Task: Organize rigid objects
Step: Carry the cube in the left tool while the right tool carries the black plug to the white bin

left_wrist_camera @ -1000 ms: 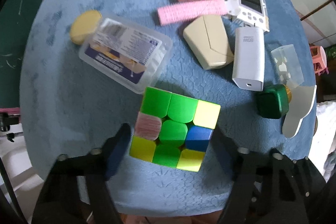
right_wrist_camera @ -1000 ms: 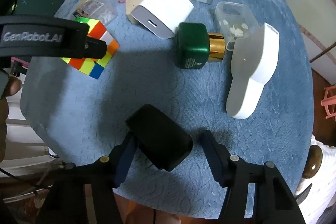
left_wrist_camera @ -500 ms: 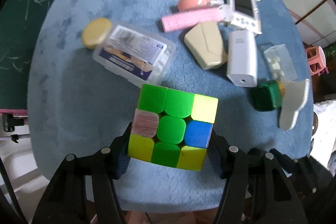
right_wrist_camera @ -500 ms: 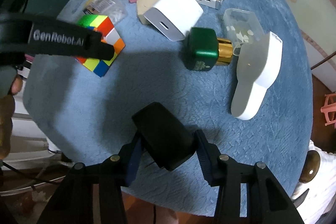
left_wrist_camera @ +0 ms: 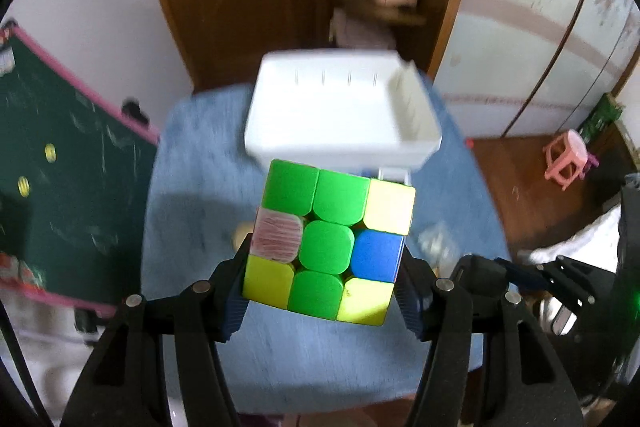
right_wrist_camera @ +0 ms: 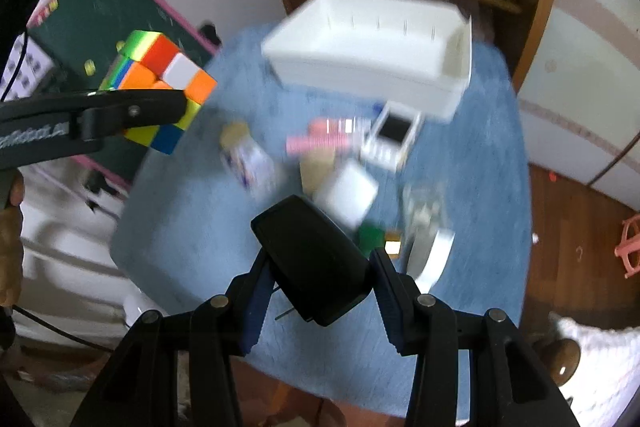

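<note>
Both wrist views high, facing white bin [left_wrist_camera: 344, 115] [right_wrist_camera: 372, 47]; blurred, seemingly near.

Clutter on the blue table [right_wrist_camera: 192, 211] is smeared by motion blur; small items past the puzzle cube [left_wrist_camera: 330, 243] are hidden.

A scrambled puzzle cube [left_wrist_camera: 328, 243], its facing side mostly green with yellow, blue and pink tiles, is held off the blue tablecloth, tilted slightly. A black rectangular block [right_wrist_camera: 310, 261] is likewise held raised, angled cornerwise. An open white bin [left_wrist_camera: 340, 111] is seen at the table's far edge
</note>
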The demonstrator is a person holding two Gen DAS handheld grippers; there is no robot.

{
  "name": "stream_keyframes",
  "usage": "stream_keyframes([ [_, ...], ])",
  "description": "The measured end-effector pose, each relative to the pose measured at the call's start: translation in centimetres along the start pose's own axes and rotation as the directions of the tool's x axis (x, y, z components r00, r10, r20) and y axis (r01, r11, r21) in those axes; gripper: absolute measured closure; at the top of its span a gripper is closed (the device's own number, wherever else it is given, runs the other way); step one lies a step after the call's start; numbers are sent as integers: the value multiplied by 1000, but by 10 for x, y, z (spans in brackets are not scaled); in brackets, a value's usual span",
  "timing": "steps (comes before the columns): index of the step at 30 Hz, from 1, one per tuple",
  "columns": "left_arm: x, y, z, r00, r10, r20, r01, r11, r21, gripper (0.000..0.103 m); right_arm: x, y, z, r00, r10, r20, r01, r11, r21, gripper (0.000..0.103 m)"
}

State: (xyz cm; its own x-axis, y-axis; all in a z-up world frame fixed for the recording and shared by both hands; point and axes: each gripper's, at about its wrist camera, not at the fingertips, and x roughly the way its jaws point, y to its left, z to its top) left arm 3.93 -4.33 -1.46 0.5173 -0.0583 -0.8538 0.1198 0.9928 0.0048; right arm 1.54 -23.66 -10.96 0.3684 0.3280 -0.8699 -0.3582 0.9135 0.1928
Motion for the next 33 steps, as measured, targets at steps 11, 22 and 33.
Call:
stream_keyframes([
  [11, 28, 24, 105, 990, -81, 119, 79, 997, 26, 38, -53, -15, 145, 980, -69, 185, 56, 996, 75, 54],
  [22, 189, 44, 158, 994, -104, -41, 102, 994, -42, 38, 60, -76, 228, 986, -162, 47, 146, 958, 246, 54],
  [33, 313, 19, 138, 984, 8, -179, 23, 985, 168, 37, 208, -104, 217, 966, -156, -204, 217, 921, 325, 54],
])
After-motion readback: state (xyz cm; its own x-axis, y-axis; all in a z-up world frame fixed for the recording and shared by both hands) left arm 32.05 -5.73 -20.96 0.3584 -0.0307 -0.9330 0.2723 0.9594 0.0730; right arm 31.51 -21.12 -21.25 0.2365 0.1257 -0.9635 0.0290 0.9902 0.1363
